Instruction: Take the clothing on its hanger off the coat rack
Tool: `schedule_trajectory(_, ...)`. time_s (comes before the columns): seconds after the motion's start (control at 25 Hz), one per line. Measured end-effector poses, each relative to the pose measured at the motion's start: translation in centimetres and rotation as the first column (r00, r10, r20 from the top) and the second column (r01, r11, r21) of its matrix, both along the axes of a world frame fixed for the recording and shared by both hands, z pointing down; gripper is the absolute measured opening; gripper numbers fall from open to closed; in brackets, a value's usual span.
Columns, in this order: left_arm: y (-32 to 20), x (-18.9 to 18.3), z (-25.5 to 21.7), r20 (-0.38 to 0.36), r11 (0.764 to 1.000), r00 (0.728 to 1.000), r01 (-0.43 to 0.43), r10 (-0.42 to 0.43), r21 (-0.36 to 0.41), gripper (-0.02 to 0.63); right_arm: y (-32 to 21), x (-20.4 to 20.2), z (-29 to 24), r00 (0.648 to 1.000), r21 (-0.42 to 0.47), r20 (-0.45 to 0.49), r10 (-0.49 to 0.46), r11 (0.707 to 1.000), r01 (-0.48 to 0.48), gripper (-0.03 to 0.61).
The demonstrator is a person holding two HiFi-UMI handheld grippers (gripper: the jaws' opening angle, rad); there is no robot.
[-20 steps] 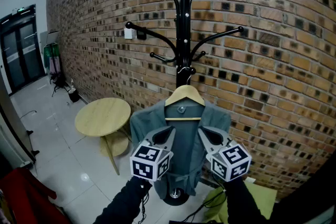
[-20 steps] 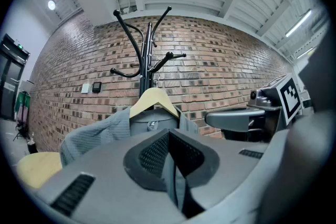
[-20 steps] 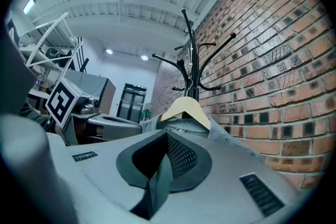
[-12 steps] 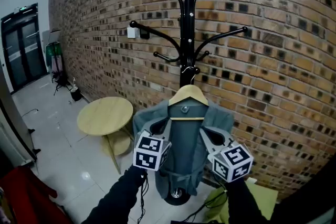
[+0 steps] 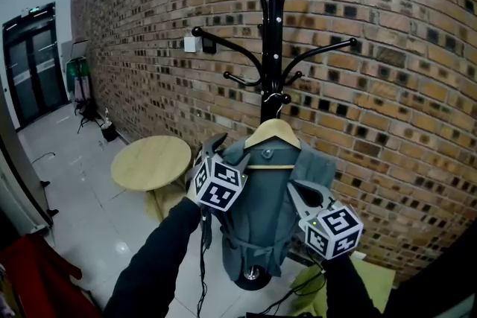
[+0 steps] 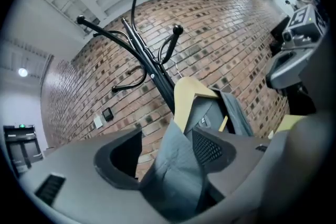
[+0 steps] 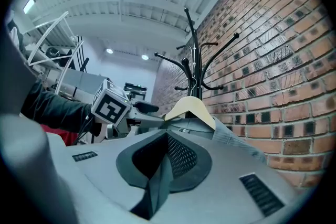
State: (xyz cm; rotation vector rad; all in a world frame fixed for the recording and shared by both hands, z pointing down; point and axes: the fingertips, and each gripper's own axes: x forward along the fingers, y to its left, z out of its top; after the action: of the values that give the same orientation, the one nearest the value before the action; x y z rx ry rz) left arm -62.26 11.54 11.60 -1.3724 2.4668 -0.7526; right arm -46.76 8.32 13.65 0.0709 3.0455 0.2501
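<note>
A black coat rack (image 5: 273, 26) stands against the brick wall. A grey-green shirt (image 5: 261, 212) hangs from one of its lower hooks on a wooden hanger (image 5: 273, 133). My left gripper (image 5: 227, 151) is raised at the shirt's left shoulder. In the left gripper view it (image 6: 170, 139) is open, with a fold of the shirt (image 6: 178, 165) loose between the jaws just below the hanger (image 6: 185, 97). My right gripper (image 5: 297, 191) is lower, at the shirt's right side. In the right gripper view it (image 7: 167, 139) is shut on a pinched fold of the shirt (image 7: 157, 186).
A round wooden table (image 5: 152, 160) stands to the left of the rack. The rack's base (image 5: 250, 278) is below the shirt's hem. A yellow-green object (image 5: 376, 279) lies on the floor at the right. Glass doors (image 5: 30, 71) are at the far left.
My left gripper has risen and moved right, from the shirt's lower front to its left shoulder by the hanger. The right gripper has stayed at the shirt's right side.
</note>
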Motion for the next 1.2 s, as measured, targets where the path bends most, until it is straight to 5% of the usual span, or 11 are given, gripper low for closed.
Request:
schedule_trajectory(0.12, -1.1, -0.7, 1.3, 0.025, 0.993, 1.0, 0.012, -0.009, -0.114, 0.295, -0.1, 0.2, 0.2, 1.0, -0.002, 0.0, 0.008, 1.0, -0.008, -0.025)
schedule_trajectory(0.28, -2.2, -1.3, 1.3, 0.038, 0.99, 0.999, 0.029, -0.024, -0.135, 0.294, -0.5, 0.7, 0.4, 1.0, -0.005, -0.003, 0.025, 1.0, -0.025, -0.025)
schedule_trajectory(0.48, -3.3, -1.9, 1.6, 0.035, 0.984, 0.999, 0.03, -0.025, -0.177, 0.176, -1.1, 1.4, 0.5, 0.999, -0.009, -0.001, 0.046, 0.999, -0.046, -0.025)
schedule_trajectory(1.2, -3.2, -0.6, 0.7, 0.048, 0.988, 0.999, 0.028, -0.02, -0.154, 0.161, -2.1, 3.2, 0.8, 0.997, -0.018, -0.002, 0.072, 0.997, -0.072, -0.025)
